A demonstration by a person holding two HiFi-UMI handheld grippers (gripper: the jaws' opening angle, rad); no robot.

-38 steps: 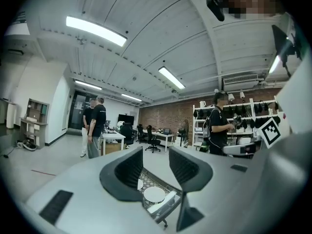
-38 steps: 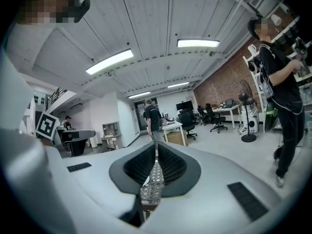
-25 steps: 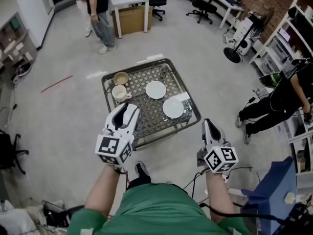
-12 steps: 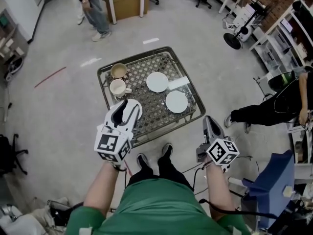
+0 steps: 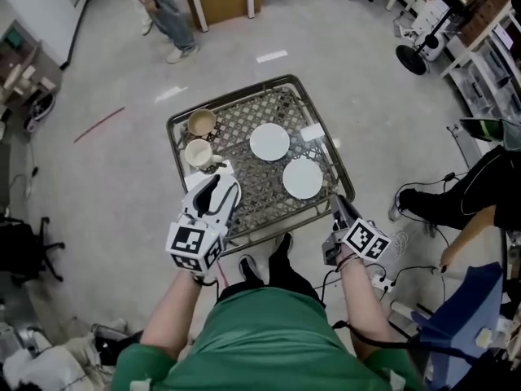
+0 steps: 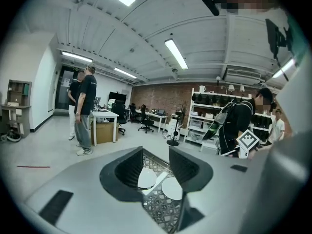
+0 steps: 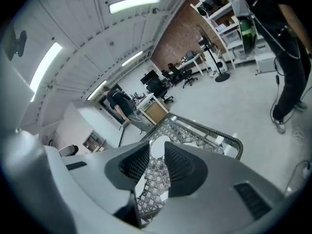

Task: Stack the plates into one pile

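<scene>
In the head view, a far plate and a near plate are lying apart on the lattice table, with two cups standing at its left side. The left claw is hovering over the table's near left edge, and the right claw by its near right corner.

In the left gripper view, the left claw is standing open and gripping nothing, with both plates showing through the gap.

In the right gripper view, the right claw's jaws have just been opening. They are standing partly apart, with nothing between them.
</scene>
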